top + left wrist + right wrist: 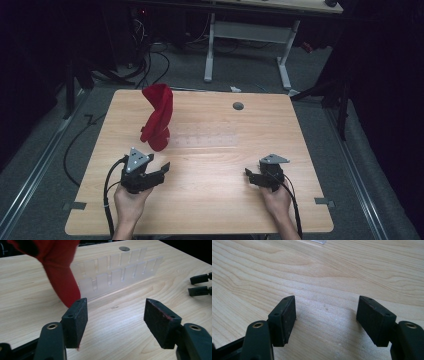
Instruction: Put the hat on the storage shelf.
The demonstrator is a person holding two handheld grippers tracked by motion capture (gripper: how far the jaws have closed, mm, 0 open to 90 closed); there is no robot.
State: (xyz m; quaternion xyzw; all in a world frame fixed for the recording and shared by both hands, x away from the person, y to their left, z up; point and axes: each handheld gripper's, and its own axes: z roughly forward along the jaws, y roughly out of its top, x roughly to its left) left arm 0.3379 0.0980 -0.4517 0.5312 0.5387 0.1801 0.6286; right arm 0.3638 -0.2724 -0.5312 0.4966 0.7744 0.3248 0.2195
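Observation:
A red cloth (157, 120) stands in a tall twisted bunch at the left end of a clear slotted plastic rack (207, 138) lying mid-table. In the left gripper view the cloth (60, 277) hangs down just beyond the left jaw, with the rack (120, 272) behind it. My left gripper (162, 170) rests near the table's front left, open and holding nothing (116, 315), just short of the cloth. At the front right my right gripper (250, 176) is open too (327, 312), over bare wood.
The wooden table (210, 200) has a grey round grommet (238, 106) near its far edge. The right gripper's jaws show at the right edge of the left gripper view (200, 285). Behind the table are a white desk frame (247, 45) and cables on the floor.

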